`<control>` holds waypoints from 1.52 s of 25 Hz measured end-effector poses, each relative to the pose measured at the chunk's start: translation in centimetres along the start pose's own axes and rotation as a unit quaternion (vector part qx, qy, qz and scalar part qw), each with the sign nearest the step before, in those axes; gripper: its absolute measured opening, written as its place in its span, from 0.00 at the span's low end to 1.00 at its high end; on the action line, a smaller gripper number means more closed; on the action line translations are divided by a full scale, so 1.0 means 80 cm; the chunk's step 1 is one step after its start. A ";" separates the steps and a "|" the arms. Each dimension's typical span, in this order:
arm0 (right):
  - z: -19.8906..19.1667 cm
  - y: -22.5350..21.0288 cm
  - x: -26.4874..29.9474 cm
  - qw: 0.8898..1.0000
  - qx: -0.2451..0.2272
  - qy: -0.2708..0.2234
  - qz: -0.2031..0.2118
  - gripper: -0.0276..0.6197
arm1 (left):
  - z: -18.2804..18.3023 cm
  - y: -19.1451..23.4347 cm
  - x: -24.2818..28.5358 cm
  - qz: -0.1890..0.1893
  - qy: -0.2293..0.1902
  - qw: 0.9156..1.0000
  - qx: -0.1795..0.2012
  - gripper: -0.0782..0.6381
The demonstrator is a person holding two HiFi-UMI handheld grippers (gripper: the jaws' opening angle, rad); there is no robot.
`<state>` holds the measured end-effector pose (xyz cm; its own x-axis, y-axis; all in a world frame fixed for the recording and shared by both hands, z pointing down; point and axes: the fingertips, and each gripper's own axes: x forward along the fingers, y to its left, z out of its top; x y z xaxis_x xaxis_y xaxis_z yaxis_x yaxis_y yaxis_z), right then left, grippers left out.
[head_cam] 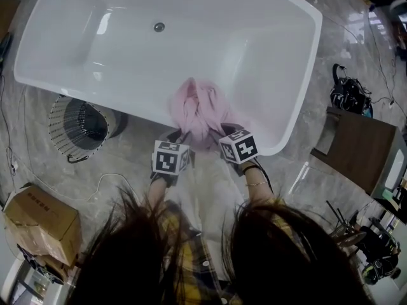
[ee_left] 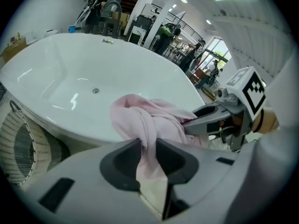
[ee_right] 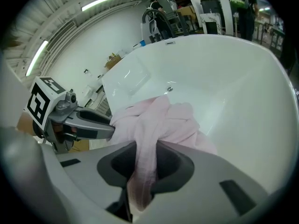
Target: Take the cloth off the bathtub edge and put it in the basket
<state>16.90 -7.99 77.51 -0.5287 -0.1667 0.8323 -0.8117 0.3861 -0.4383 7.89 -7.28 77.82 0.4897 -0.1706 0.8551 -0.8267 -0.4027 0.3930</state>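
A pink cloth (head_cam: 198, 110) lies bunched over the near edge of the white bathtub (head_cam: 63, 84). My left gripper (head_cam: 183, 135) is shut on the cloth's left side, and my right gripper (head_cam: 219, 131) is shut on its right side. In the left gripper view, a fold of the cloth (ee_left: 149, 118) is pinched in the left gripper (ee_left: 148, 153), with the right gripper (ee_left: 208, 120) just beyond. In the right gripper view, the cloth (ee_right: 161, 118) hangs down through the right gripper (ee_right: 145, 160), and the left gripper (ee_right: 91, 125) is beside it. The mesh basket (head_cam: 79, 126) stands on the floor left of me, against the tub.
A cardboard box (head_cam: 41, 218) sits on the floor at lower left. A brown wooden panel (head_cam: 362, 151) and a black bag with cables (head_cam: 348, 93) are at the right. The tub's drain (head_cam: 159, 27) is at the far side. People stand in the background (ee_left: 163, 36).
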 end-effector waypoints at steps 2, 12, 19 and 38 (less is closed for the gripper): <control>0.002 0.001 0.000 1.000 0.001 -0.009 0.000 0.18 | 0.000 0.000 0.000 -0.009 0.003 1.000 -0.005 0.25; 0.022 0.014 -0.019 0.996 0.032 -0.079 0.019 0.15 | 0.014 -0.006 -0.016 -0.020 -0.017 1.000 -0.012 0.22; 0.059 0.043 -0.042 0.994 0.008 -0.107 0.028 0.15 | 0.044 -0.024 -0.046 -0.029 -0.053 0.998 -0.004 0.21; 0.199 0.133 -0.216 0.971 -0.097 -0.207 0.073 0.15 | 0.174 -0.094 -0.229 -0.012 -0.226 0.973 -0.034 0.21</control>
<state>13.41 -15.47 53.03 -0.7216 -0.4316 0.5413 -0.6797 0.5903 -0.4354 8.99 -13.60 54.50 0.5686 -0.5467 0.6146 -0.8222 -0.3545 0.4454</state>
